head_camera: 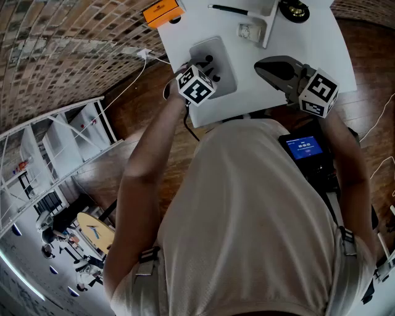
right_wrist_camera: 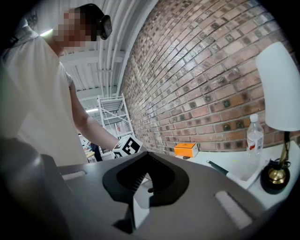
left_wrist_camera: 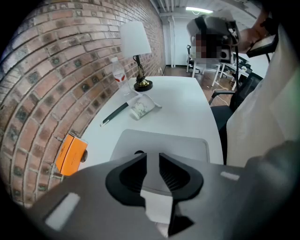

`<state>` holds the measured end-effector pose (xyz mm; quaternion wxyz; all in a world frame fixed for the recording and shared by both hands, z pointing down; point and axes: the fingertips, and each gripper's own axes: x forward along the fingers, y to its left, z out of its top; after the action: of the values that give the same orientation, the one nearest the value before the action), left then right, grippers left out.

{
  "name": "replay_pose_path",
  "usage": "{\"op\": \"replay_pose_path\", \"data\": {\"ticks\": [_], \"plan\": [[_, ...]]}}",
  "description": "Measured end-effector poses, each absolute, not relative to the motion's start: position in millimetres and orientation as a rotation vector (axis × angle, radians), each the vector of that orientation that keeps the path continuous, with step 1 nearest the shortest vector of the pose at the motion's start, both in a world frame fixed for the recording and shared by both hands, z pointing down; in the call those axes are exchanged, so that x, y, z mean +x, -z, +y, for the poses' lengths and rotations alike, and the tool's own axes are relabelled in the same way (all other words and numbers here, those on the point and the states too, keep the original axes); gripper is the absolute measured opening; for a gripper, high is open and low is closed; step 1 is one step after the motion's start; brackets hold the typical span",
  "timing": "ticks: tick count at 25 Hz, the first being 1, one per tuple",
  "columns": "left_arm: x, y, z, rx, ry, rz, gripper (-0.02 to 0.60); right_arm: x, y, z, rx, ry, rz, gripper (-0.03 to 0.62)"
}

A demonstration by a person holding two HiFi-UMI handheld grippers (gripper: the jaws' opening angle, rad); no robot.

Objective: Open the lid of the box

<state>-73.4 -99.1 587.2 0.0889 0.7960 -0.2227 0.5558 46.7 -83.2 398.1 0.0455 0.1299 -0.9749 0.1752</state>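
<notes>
Approach step. Left tongs (left_wrist_camera: 152,161) point down just above the grey box (left_wrist_camera: 161,140), slightly parted, empty. Right tongs (right_wrist_camera: 146,161) clenched, empty. Next: catch the lid edge.

Left hand-held gripper (left_wrist_camera: 152,159) is tipped steeply down with its jaws just a narrow crack apart and nothing pinched between them. Right hand-held gripper (right_wrist_camera: 147,161) sits roughly level, jaws closed together, empty.

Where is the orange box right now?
In the head view the orange box sits at the white table's left edge, by the brick wall, left of the black pen.
</notes>
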Motion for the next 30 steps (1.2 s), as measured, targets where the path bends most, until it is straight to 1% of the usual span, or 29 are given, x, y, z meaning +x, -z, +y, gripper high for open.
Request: {"op": "replay_pose_path", "data": {"ticks": [3, 5, 8, 12, 23, 30], "plan": [[-68.7, -600.3, -101.6, 2.321, -1.722, -0.599, 0.134, 48.2, -401.4, -84.8, 0.371, -0.508, -2.980, 0.003], [-69.7, -610.3, -102.4, 2.289, -1.767, -0.552, 0.157, 49.0, -403.1, -86.3, 0.367, -0.511, -2.985, 0.003], [-71.8, -620.4, -100.1, 2.242, -1.830, -0.450, 0.221, 51.0, -405.7, -88.3, 0.382, -0.529, -2.981, 0.003], [-69.4, -629.5, -98.9, 2.213, -1.917, -0.322, 0.261, 56.5, -412.8, -88.0, 0.409, -0.554, -2.972, 0.003], [-70.6, -649.2, -93.1, 2.000, -2.029, -0.122, 0.295, 67.0, -422.3, -87.9, 0.483, -0.602, -2.959, 0.002], [-66.0, -644.7, -95.4, 2.140, -1.954, -0.182, 0.288, 67.9, -423.9, -85.2, 0.491, -0.584, -2.955, 0.002]]}}
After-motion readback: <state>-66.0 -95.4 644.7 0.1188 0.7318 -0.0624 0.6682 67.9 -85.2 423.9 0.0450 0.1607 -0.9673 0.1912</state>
